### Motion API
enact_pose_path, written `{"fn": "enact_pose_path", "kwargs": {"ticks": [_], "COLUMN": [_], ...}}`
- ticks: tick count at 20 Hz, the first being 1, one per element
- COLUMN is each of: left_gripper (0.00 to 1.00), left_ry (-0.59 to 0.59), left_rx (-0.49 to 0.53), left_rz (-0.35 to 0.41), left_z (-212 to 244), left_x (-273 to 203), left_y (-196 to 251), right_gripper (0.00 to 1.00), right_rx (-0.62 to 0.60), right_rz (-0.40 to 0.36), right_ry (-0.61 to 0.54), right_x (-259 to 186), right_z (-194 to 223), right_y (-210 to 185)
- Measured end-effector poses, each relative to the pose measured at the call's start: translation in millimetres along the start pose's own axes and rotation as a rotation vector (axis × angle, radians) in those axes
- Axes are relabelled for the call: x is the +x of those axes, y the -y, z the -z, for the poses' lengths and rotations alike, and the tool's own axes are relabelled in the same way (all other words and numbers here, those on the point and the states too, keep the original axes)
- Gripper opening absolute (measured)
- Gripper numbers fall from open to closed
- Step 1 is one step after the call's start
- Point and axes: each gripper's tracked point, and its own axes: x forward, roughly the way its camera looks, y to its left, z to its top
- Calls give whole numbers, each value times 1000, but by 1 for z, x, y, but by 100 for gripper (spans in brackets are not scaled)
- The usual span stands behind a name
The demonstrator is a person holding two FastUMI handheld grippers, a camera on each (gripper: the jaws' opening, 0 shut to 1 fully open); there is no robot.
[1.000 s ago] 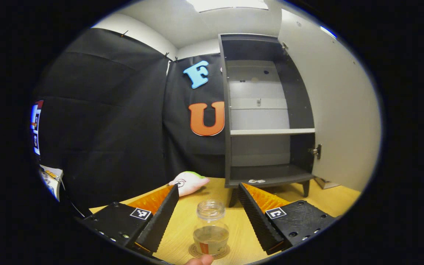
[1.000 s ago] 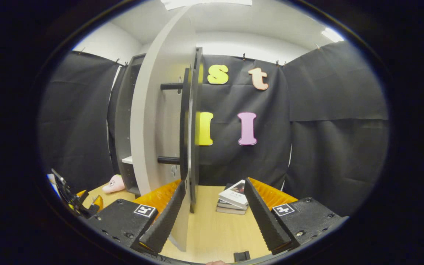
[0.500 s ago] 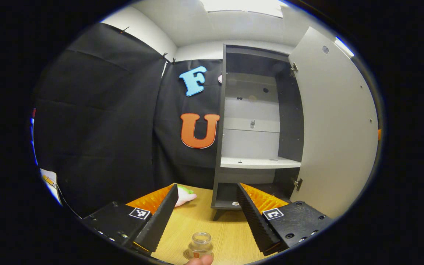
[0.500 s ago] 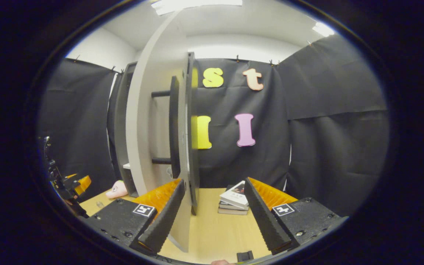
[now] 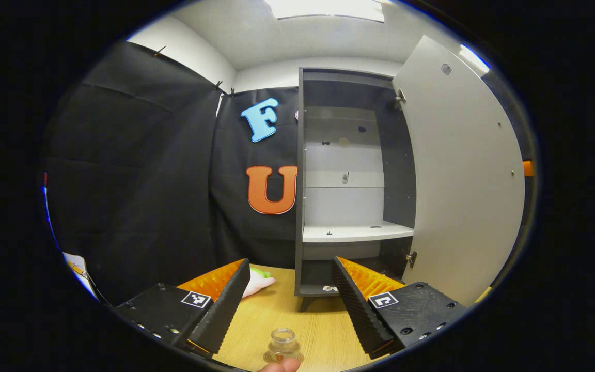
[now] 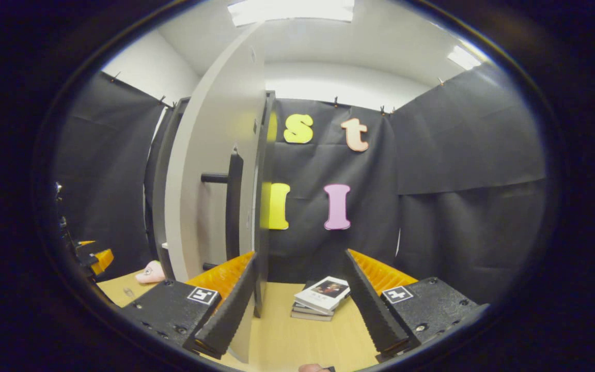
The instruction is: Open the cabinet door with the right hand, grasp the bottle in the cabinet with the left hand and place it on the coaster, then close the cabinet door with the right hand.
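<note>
Wooden tabletop, black-draped booth. Bottle upright on coaster at near edge, below and between the fingers of left gripper — jaws wide apart, holding nothing. Cabinet beyond, shelves bare; placing judged done, closing step in hand. Door swung wide, its black handle just past right gripper — spread open, clamped on nothing, door edge close by its left finger. Next: push door leftward to shut. Books lie right, outside the swing; bottle stands well short of the cabinet front.

The cabinet door stands open before the spread fingers; books lie on the worktop.
</note>
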Motion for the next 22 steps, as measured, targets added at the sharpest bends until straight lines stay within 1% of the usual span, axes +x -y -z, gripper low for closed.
{"fn": "enact_pose_path", "kwargs": {"ticks": [1, 3, 5, 9, 12, 15, 19, 22], "left_gripper": [95, 95, 95, 95, 95, 95, 95, 95], "left_ry": [0, -1, 3, -2, 11, 5, -4, -1], "left_rx": [2, 3, -6, -19, -1, -3, 2, 7], "left_rz": [5, 26, 40, 45, 40, 34, 13, 0], "left_z": [0, 0, 1, 5, 3, 8, 14, 15], "left_x": [-1, -1, -2, -4, -7, -8, -9, -11], "left_y": [2, 7, 10, 11, 6, 1, -13, -22], "right_gripper": [100, 94, 94, 94, 94, 94, 93, 93], "right_rx": [0, -9, -2, 13, -2, 12, 28, 28], "right_rz": [-12, -16, -27, -99, -168, -262, -378, -456], "right_ry": [0, 9, 7, 8, 17, 20, 20, 20], "right_x": [3, 4, 3, -2, -3, -1, 12, 30], "right_z": [0, -1, 0, -1, -3, -2, -4, -6], "right_y": [-5, -6, -10, -37, -68, -106, -158, -207]}}
